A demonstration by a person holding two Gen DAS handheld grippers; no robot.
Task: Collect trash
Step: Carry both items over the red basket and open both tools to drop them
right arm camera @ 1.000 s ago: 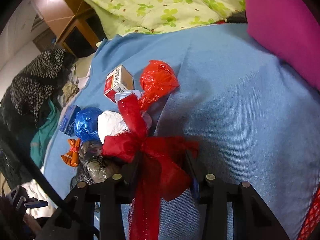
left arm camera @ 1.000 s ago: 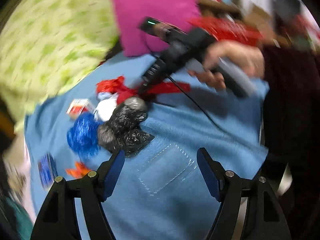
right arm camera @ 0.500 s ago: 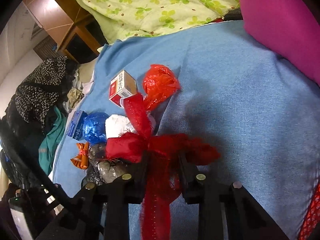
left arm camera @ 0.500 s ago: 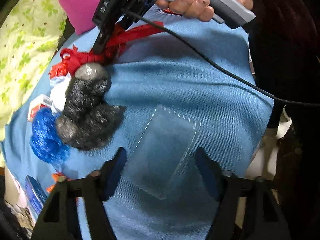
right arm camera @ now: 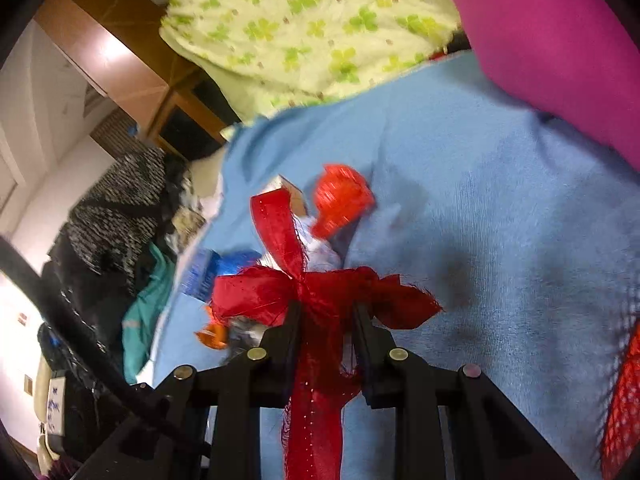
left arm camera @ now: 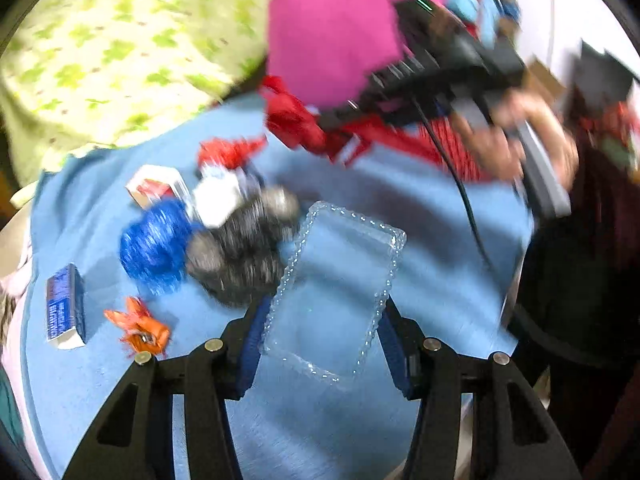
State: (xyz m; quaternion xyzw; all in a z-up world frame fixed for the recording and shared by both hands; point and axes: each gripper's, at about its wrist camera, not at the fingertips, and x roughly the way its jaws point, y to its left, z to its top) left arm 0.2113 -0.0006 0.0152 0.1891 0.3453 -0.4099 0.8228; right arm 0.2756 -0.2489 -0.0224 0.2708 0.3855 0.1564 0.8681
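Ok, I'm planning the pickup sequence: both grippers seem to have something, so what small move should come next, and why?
Probably let the left gripper finish closing before lifting further. Its jaws are closing around the clear tray, whose edges sit against the blue pads, so the hold may not be firm yet. The right gripper is already shut on the red ribbon and can simply keep carrying it above the blue cloth.

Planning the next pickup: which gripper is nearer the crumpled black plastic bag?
Left. The left gripper, closing around a clear plastic tray, sits beside the bag; the right gripper, clamping a red ribbon bow, is farther away.
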